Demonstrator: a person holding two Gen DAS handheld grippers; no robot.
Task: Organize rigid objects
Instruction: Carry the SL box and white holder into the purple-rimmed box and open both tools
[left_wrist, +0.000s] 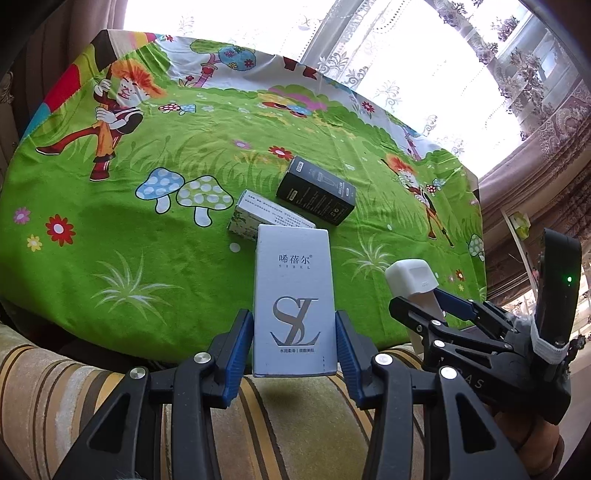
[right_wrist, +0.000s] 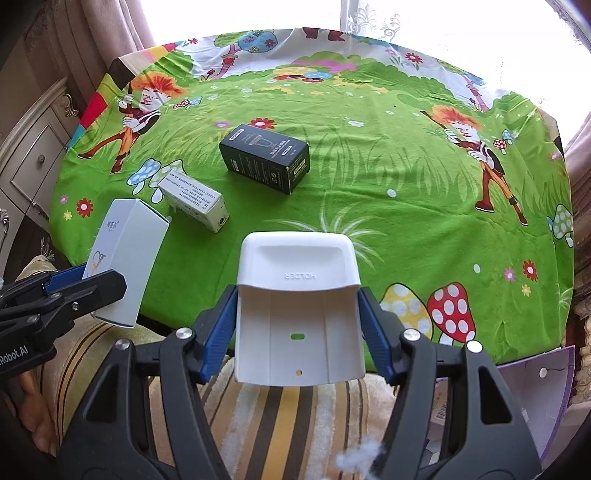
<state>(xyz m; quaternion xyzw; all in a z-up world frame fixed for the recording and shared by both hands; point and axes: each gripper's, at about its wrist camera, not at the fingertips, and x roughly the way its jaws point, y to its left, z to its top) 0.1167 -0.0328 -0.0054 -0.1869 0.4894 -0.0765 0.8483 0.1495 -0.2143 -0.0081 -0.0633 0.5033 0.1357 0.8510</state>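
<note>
My left gripper (left_wrist: 293, 319) is shut on a tall white box with an "SL" logo (left_wrist: 293, 280), held upright over the table's near edge. In the right wrist view the same white box (right_wrist: 125, 251) leans at the left in the left gripper (right_wrist: 94, 282). My right gripper (right_wrist: 297, 297) is shut on a white plastic holder (right_wrist: 297, 266), its blue pads pressing both sides. The left wrist view shows that holder (left_wrist: 410, 277) at the right in the right gripper (left_wrist: 419, 301). On the table lie a black box (right_wrist: 266, 160) and a small white-and-green box (right_wrist: 195, 199).
A green cartoon cloth (right_wrist: 388, 206) covers the table. A striped cushion (right_wrist: 280, 424) lies below both grippers. A pale dresser (right_wrist: 33, 155) stands at the left, curtains hang behind, and an open pale carton (right_wrist: 535, 398) sits at the lower right.
</note>
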